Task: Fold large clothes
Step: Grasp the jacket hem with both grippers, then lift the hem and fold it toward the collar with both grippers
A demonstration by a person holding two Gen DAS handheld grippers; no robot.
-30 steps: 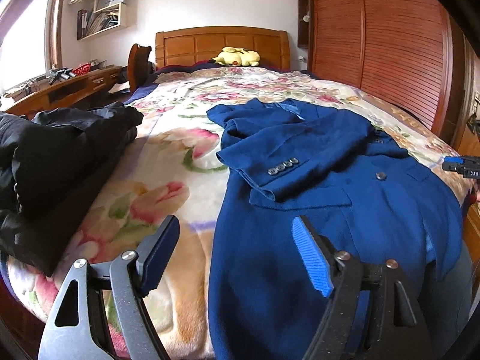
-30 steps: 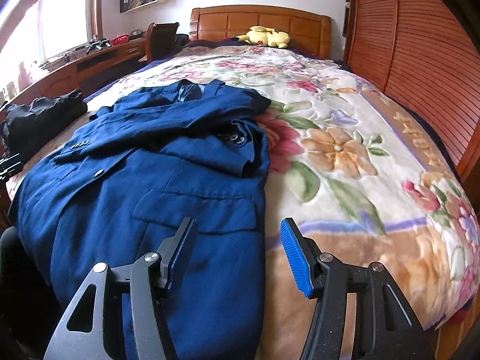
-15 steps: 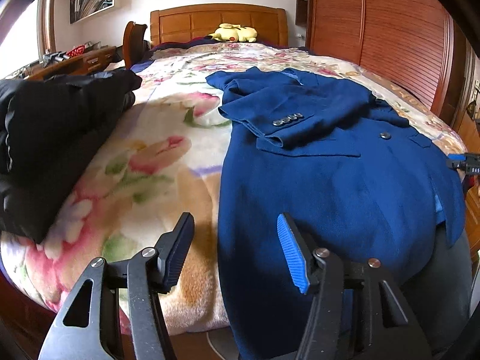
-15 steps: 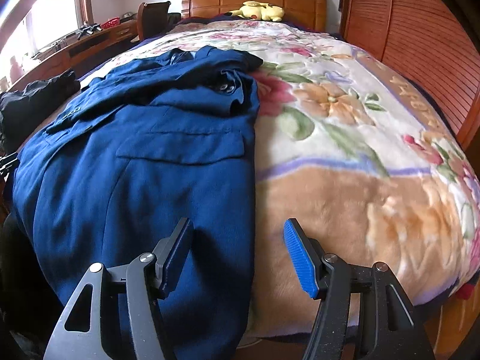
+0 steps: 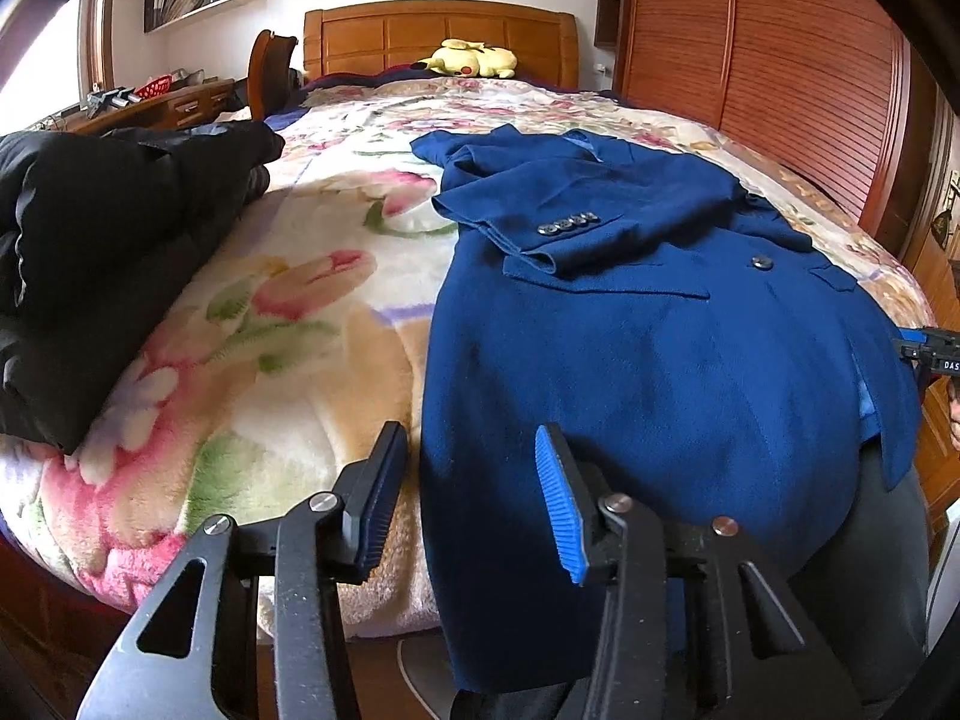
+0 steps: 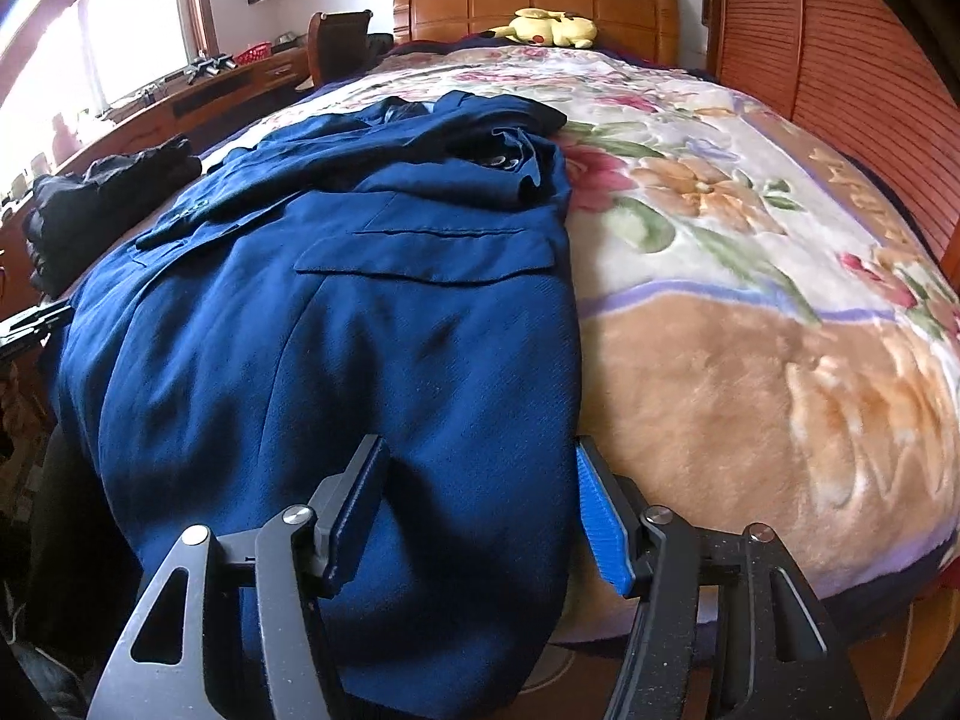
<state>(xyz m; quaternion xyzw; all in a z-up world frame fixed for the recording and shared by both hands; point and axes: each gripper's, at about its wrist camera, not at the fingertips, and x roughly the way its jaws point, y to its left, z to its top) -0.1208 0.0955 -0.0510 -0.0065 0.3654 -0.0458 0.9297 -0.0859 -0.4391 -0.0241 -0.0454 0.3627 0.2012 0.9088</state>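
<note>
Now, notes at this frame, big to small:

Room: bedroom; slatted wood wall (image 5: 780,90) on rt, desk (image 6: 198,90) along lt under a bright window, shelf high on far wall.
Bed: wood headboard (image 5: 438,36) at far end; floral blanket (image 5: 312,276) covers the whole top, plush, soft underlay.
Jacket: blue jacket (image 5: 630,348) lies lengthwise, collar far, hem hanging over the near bed edge. Both sleeves already folded in across the chest; buttoned cuff (image 5: 564,228) on top.
Black pile: dark clothes (image 5: 90,252) heaped at lt near corner, well apart from jacket.
Toy: yellow plush (image 6: 549,27) by headboard.
L grip: left gripper (image 5: 465,498) open wide, nothing held; lt edge of hem sits between the pads, not pinched.
R grip: right gripper (image 6: 480,510) open wide, empty; rt hem edge between the pads, rt blue pad (image 6: 603,528) just beside the cloth edge.
Step (judged): sleeves done, at the bottom-up fold; both grips lined on hem corners.
Next needs: close on both corners evenly, lift and carry hem toward collar, keep edges square.
Risk: heavy cloth may slip or drag the sleeves.
</note>
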